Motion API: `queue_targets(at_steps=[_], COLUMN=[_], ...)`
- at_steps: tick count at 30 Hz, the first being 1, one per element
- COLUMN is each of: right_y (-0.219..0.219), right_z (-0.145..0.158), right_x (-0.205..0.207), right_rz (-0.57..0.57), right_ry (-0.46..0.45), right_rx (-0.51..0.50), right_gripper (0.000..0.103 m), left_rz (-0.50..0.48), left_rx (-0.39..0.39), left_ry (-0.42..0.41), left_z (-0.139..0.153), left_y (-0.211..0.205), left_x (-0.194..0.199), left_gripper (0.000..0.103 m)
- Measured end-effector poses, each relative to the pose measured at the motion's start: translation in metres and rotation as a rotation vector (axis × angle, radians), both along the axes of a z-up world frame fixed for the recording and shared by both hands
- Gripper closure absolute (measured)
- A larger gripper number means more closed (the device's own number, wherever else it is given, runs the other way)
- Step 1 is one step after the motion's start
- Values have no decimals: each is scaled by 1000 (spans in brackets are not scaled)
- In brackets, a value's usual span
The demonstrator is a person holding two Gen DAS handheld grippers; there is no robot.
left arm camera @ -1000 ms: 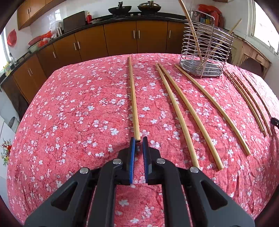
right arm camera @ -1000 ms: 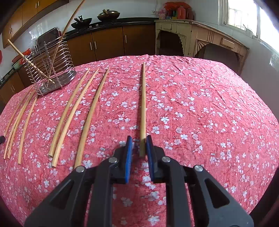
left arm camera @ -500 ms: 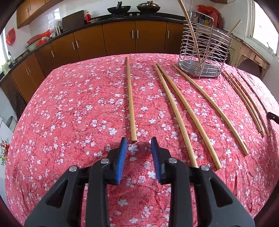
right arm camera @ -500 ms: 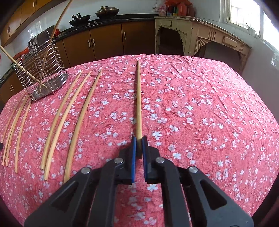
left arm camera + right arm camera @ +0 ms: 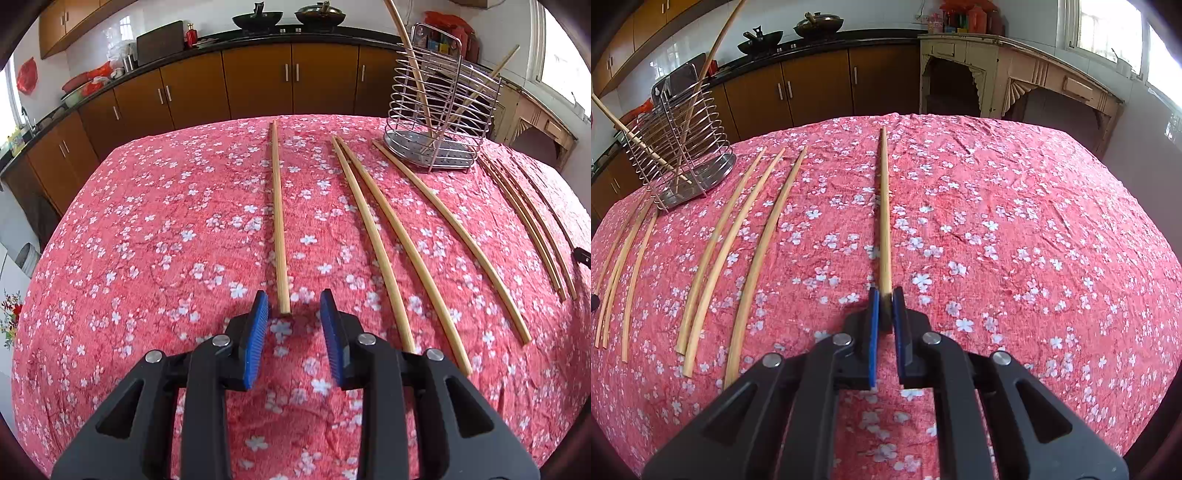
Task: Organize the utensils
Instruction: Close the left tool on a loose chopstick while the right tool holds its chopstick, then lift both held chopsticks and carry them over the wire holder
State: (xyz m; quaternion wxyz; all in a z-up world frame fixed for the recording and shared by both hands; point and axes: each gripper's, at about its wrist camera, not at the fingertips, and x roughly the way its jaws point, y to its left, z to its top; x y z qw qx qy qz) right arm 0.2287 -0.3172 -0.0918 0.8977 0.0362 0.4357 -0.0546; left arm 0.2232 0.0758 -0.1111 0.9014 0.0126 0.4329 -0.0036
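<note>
A long wooden chopstick (image 5: 277,221) lies on the red flowered cloth, its near end between the pads of my left gripper (image 5: 294,306), which is open and not touching it. A second chopstick (image 5: 884,206) points away from my right gripper (image 5: 885,295), which is shut on its near end. The wire utensil holder (image 5: 439,110) stands at the back right in the left wrist view, and the holder (image 5: 683,147) is back left in the right wrist view. Two chopsticks lean inside it.
Three more chopsticks (image 5: 399,240) lie right of the left gripper's one, with three further ones (image 5: 528,221) beyond. In the right wrist view three chopsticks (image 5: 738,240) lie left of the held one. Brown cabinets (image 5: 258,85) run behind the table (image 5: 1034,240).
My left gripper, shut on its chopstick's end a second ago, has opened and let it go. My right gripper has closed on the end of its chopstick.
</note>
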Motion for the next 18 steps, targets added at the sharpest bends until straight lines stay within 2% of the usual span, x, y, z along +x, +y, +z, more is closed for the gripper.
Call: queue_targets(at_steps=[2, 4, 12, 18], right_y=[0, 0, -1, 2], right_z=[-1, 0, 4, 38], right_x=[-1, -1, -13, -34], right_rz=[0, -1, -4, 12], right_ry=[0, 0, -42, -159], right_rx=[0, 1, 17, 0], right_gripper=[94, 94, 95, 95], left_rz=[11, 26, 28, 32], left_rx=[1, -4, -12, 7], left_ry=[0, -1, -23, -188], left_z=[0, 0, 5, 51], left_y=[0, 3, 10, 18], left_x=[3, 4, -9, -36], left_gripper=[89, 96, 97, 96])
